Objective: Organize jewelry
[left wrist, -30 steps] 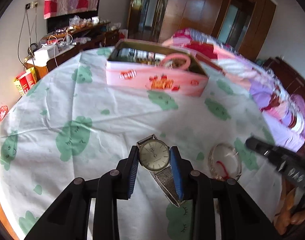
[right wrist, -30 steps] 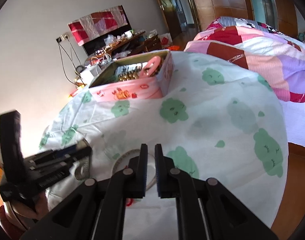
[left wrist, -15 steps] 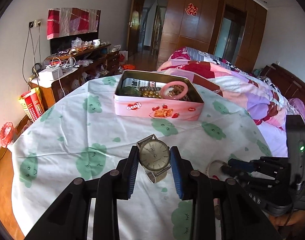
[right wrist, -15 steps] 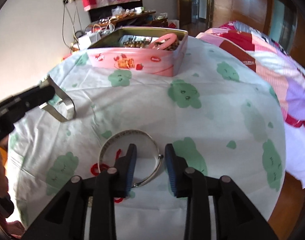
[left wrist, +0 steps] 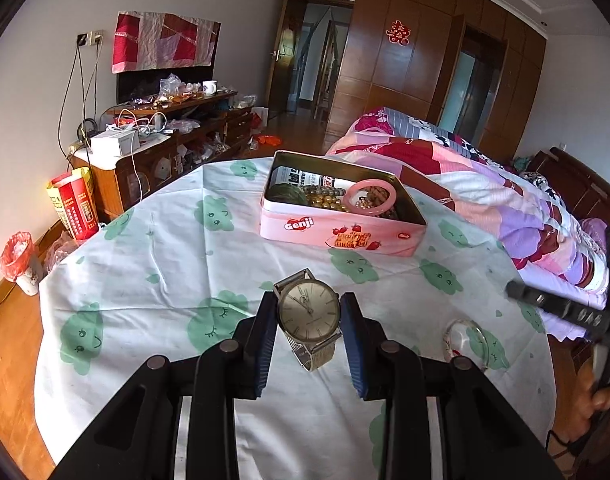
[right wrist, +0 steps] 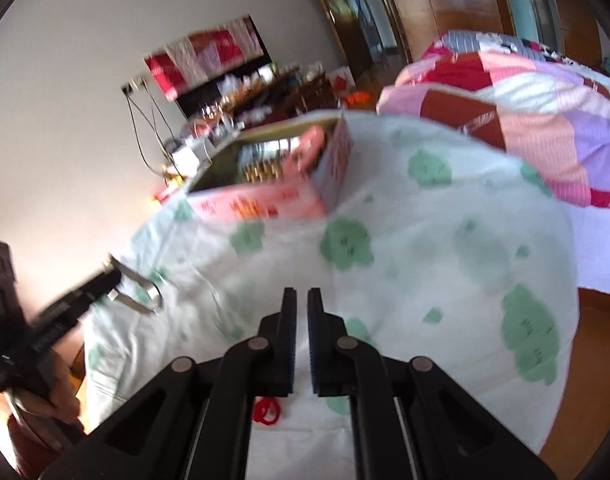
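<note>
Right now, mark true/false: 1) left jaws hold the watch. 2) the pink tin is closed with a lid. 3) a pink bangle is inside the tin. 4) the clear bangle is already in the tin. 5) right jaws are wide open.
1) True: the left gripper has the watch clamped by its case, strap hanging below.
2) False: the pink tin is open, no lid on it.
3) True: the pink bangle lies inside, next to gold beads.
4) False: the clear bangle lies on the tablecloth, near the table's front edge.
5) False: the right gripper has its jaws nearly together, only a narrow gap; nothing visible between them.
</note>
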`<state>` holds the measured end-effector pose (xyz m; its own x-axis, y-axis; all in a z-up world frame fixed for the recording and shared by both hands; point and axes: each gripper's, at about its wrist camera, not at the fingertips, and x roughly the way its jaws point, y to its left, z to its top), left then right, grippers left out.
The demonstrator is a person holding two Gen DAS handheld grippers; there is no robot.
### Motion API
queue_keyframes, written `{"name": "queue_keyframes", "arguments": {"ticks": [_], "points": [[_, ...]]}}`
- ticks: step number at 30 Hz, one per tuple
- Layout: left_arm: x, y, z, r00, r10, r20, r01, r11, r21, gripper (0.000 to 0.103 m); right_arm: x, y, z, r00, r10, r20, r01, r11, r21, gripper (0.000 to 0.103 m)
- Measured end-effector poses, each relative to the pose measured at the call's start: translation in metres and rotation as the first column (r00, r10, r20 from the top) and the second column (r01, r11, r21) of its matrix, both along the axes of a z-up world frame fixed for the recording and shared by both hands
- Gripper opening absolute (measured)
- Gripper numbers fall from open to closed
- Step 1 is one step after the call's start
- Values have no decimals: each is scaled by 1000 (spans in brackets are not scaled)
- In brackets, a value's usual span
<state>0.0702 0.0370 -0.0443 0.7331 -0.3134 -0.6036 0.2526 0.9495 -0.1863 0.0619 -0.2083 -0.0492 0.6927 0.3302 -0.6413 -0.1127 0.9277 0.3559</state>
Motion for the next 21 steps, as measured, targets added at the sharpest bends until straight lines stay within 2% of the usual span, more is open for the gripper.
{"name": "queue_keyframes", "arguments": {"ticks": [5,7,8,10,11,12,14,19,21], "points": [[-2,-4,0,1000,-15,-1,15,1000,6,32,2,-6,14,999,-13,37,14,1000,-15,8],[-2,-3,1,1000,-16,0,16,1000,8,32,2,-9,12,1000,12,27,-12,1000,21,9],[-2,-3,1,1000,-15,-1,15,1000,6,32,2,-10,9,1000,20,13,-21,999,44,14],[-2,-3,1,1000,-14,-2,14,1000,3,32,1,-9,2,999,30,-26,-28,998,61,42],[-3,-2,1,1000,-14,-2,14,1000,1,32,0,-6,-3,999,31,-44,-28,998,56,73],[-3,-2,1,1000,-13,-2,13,1000,1,32,-3,-4,-7,998,28,-49,-26,998,49,87],[-4,0,3,1000,-14,3,14,1000,-6,32,-6,7,-15,997,49,-56,-47,999,24,87],[-6,6,12,1000,-7,27,8,1000,-15,32,4,38,-35,985,107,-137,-117,991,-69,87],[-6,10,15,999,1,33,0,1000,-20,32,7,49,-41,983,103,-154,-124,983,-135,88]]}}
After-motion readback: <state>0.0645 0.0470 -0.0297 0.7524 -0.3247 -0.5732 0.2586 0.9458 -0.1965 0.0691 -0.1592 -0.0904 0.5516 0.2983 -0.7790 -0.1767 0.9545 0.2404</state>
